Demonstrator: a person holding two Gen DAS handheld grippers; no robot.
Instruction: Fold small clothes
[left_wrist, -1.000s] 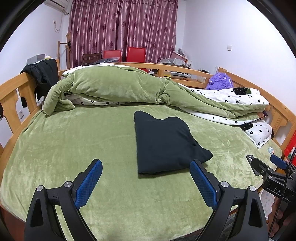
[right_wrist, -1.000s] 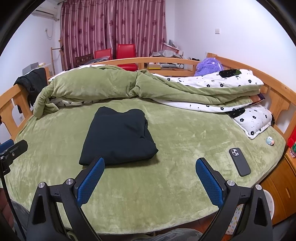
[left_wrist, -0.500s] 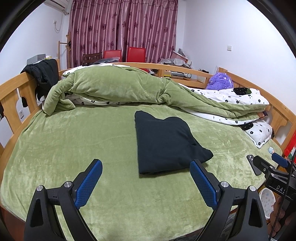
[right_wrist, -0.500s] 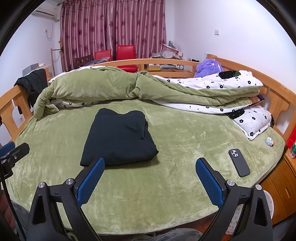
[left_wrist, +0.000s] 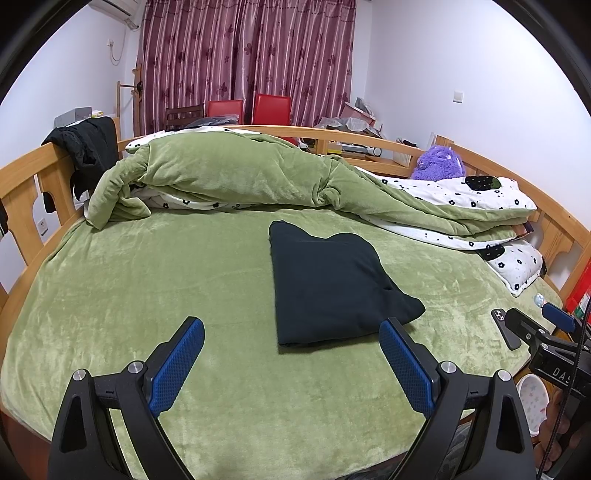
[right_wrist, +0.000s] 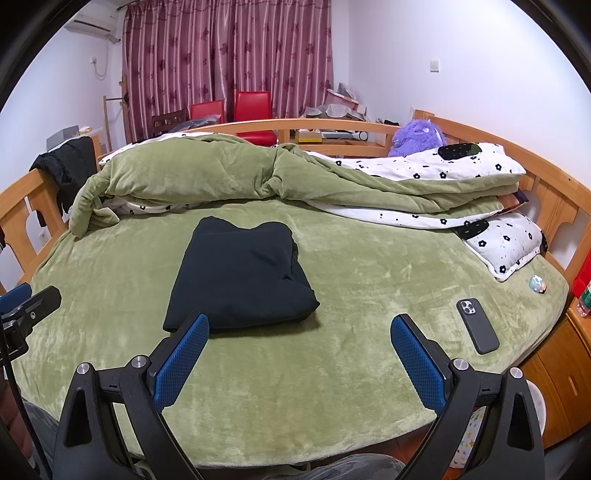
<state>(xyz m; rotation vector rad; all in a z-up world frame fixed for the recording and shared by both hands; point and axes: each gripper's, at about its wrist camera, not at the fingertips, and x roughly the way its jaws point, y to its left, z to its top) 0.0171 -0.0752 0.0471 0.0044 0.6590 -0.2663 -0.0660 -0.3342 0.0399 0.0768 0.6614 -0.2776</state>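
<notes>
Lying flat on the green plush bed (left_wrist: 147, 295), the folded black cloth garment (left_wrist: 325, 288) is looking finished. Both the left hand-held gripper (left_wrist: 291, 354) and the right hand-held gripper (right_wrist: 299, 350) are hovering released and empty, clear of it.

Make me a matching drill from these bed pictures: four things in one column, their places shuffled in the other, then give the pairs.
Things:
1. black garment
2. phone
3. purple plush toy
4. black jacket

Places:
A. draped over the wooden rail on the left
B. folded, mid-bed
C. far right corner, behind the quilt
D. flat near the bed's right edge

Pairs: 1-B, 2-D, 3-C, 4-A
</notes>
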